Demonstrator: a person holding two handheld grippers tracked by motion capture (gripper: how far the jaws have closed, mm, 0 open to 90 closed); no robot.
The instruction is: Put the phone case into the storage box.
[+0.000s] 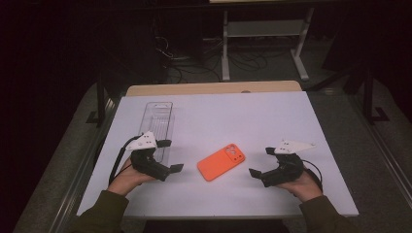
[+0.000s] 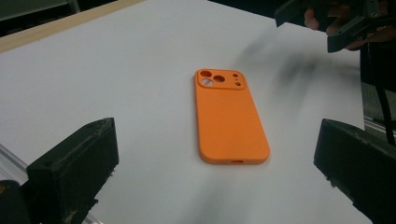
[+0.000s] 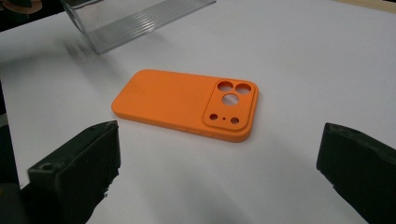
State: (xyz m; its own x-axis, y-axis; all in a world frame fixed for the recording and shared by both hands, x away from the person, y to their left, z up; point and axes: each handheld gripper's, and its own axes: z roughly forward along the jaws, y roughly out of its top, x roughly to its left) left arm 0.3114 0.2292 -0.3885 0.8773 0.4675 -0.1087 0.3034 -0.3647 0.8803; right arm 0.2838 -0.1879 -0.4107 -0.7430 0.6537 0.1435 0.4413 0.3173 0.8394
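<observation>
Lying flat mid-worktop (image 1: pixel 291 111), the orange phone case (image 1: pixel 221 161) sits between both released hand-held grippers, left (image 1: pixel 167 155) and right (image 1: pixel 260 162), long axis slanting near-left to far-right, roughly equidistant.

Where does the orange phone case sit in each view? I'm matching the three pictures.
High view: orange phone case at centre, between both hand-held grippers.
Left gripper view: just right of centre, camera cutouts at its far end.
Right gripper view: centre, cutouts at right.
Shared landmark: the white table top.
</observation>
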